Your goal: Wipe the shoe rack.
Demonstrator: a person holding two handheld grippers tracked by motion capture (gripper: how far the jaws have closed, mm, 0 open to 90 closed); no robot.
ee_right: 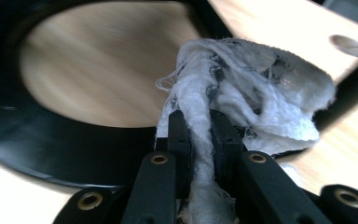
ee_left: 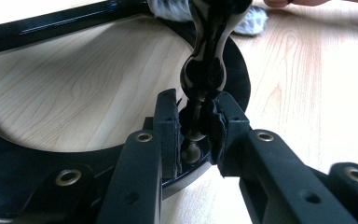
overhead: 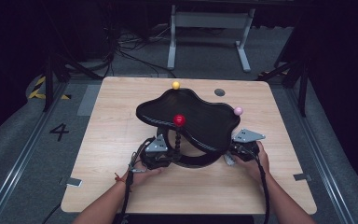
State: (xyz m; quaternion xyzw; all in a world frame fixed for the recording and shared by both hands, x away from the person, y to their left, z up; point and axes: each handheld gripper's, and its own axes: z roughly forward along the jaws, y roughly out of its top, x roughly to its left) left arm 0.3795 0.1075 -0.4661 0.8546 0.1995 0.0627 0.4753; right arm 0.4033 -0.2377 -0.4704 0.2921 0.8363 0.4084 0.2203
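The black stand (overhead: 189, 119) sits in the centre of the frame in the high view, on the wooden worktop (overhead: 107, 140); it has a ring base, beaded posts and a wavy tray on top. The left gripper (ee_left: 196, 128) has its jaws clenched on the lower part of the beaded post (ee_left: 205, 70) with the red ball (overhead: 179, 120), and the right gripper (ee_right: 199, 135) has its jaws clenched on a white cloth (ee_right: 247, 93) that lies against the ring base (ee_right: 42, 140). The risk, I think, is that rubbing with the cloth pushes the stand sideways, so the glossy post slips between the jaws or the tray tips. The frayed cloth can also catch on a post. The stand looks shiny black, with yellow (overhead: 175, 85) and pink (overhead: 238, 111) balls at the tray rim.
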